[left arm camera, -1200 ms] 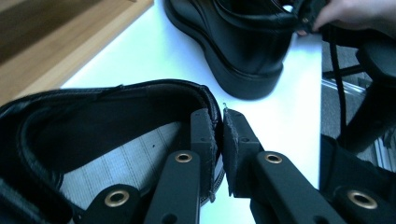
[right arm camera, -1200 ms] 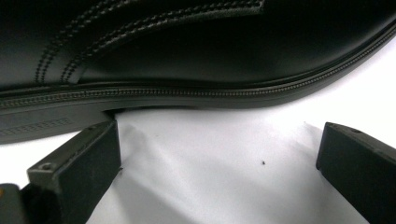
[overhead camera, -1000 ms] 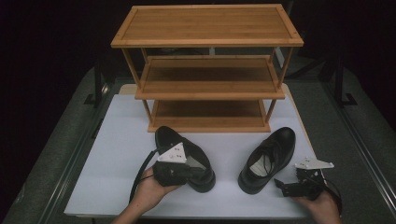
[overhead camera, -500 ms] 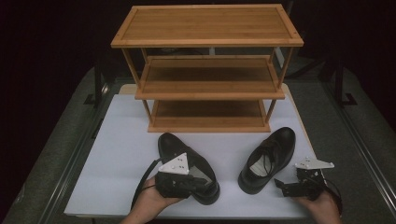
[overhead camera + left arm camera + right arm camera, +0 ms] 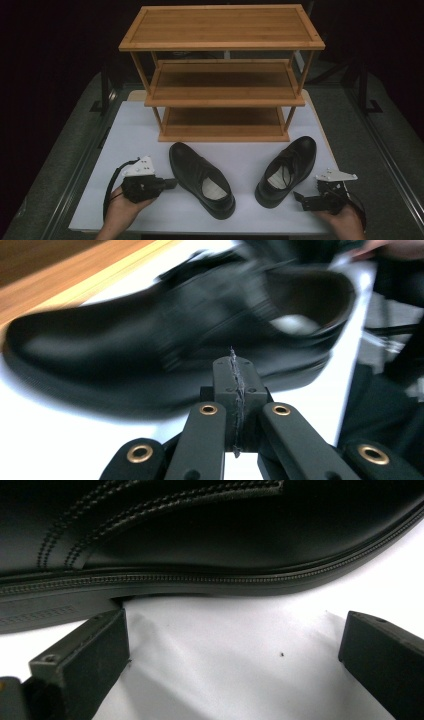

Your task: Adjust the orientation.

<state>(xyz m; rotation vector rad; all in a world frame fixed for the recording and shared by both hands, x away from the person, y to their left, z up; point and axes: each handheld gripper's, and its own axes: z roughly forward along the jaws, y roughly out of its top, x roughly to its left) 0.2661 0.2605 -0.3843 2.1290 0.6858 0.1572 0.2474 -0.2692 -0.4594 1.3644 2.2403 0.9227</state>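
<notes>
Each gripper is matte black with a pale grey three-cornered plate on top. The left gripper (image 5: 170, 183), at lower left of the high view, trails a black cable looping past the hand (image 5: 120, 212); its linkage arms carry brass-ringed rivets. The right gripper (image 5: 299, 196), lower right, has blocky rectangular fingers (image 5: 85, 655).

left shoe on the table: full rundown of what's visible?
The left shoe is a black lace-up dress shoe in what looks like smooth, slightly glossy leather, with a pale insole showing through the opening. It lies sole-down on the white table, toe toward the wooden rack, heel toward the person, angled across the table. The shut left tongs point at its side; whether they touch is unclear. It lies apart from the other shoe.
</notes>
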